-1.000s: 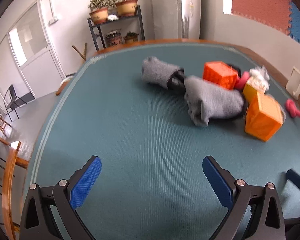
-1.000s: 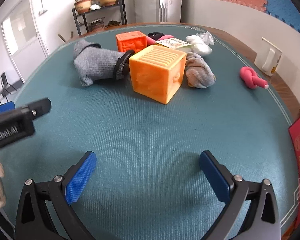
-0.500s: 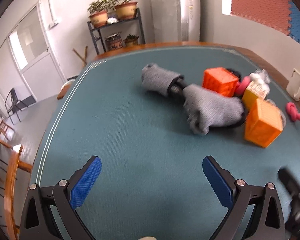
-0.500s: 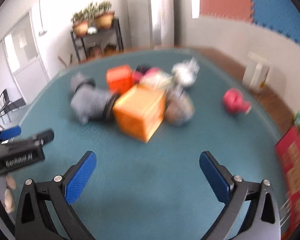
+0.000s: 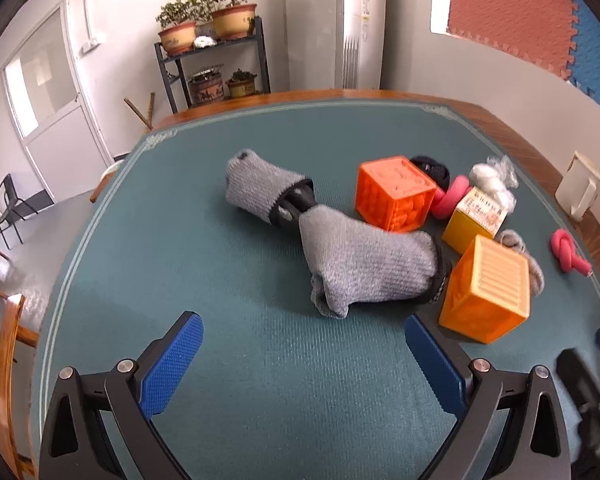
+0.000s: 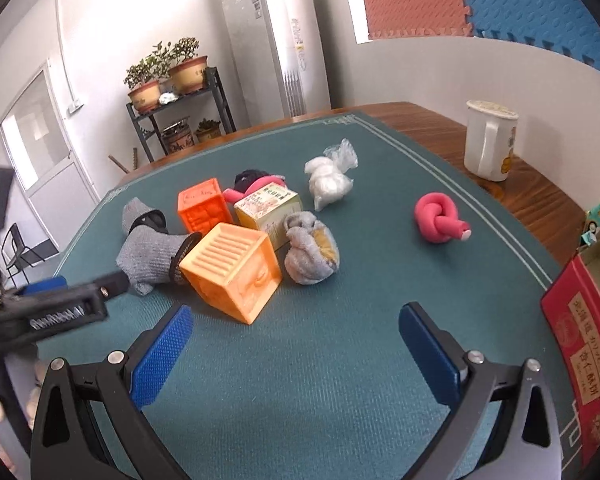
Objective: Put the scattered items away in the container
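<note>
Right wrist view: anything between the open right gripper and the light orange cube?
Nothing: only bare green mat lies between the right gripper and the light orange cube, as the right wrist view shows.

You have bare counter (image 6: 340, 360) straight ahead of both grippers. At twelve o'clock the light orange cube (image 6: 232, 272) and grey sock (image 5: 368, 268) block you; the red tin (image 6: 584, 344) crowds three o'clock.

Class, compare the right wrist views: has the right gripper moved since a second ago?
Yes. It has swung right: the white mug and red tin now sit further into view, and the light orange cube has shifted left.
</note>
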Demonstrator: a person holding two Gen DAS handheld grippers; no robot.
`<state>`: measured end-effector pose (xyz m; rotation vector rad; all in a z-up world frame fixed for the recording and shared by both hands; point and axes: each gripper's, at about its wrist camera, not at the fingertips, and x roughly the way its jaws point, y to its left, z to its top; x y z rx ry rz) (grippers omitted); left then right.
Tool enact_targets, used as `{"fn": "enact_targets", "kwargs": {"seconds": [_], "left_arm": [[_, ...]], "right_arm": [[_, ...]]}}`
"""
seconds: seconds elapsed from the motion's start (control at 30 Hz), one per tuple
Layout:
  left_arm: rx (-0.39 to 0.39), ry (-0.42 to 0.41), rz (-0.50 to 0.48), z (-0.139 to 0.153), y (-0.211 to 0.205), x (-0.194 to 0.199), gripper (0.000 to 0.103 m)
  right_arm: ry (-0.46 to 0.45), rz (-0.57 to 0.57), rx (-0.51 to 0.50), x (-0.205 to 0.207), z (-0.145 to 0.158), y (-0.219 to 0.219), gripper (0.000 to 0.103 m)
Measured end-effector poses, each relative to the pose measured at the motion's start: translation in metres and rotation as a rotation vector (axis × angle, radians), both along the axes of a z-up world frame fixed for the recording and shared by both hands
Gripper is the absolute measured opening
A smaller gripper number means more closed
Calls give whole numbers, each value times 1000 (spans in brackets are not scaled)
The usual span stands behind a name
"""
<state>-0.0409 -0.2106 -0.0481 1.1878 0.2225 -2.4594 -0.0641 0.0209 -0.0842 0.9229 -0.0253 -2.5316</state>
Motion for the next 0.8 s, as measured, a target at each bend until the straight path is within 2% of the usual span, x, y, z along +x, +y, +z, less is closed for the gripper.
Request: {"fn": "enact_targets", "kwargs": {"seconds": [0.17, 0.37, 0.6, 0.8], "left_arm": [[4, -27, -12, -10, -2, -7, 102], [-2, -20, -16, -9, -2, -7, 102], [-1, -14, -26, -7, -1, -6, 102], [29, 5, -28, -6, -7, -5, 102]], "right_arm": [[-3, -3, 10, 3, -2, 2, 103], [2, 6, 16, -8, -8, -25, 103], [-4, 8, 9, -8, -8, -22, 103], [-5, 15, 15, -5, -8, -21, 103]]}}
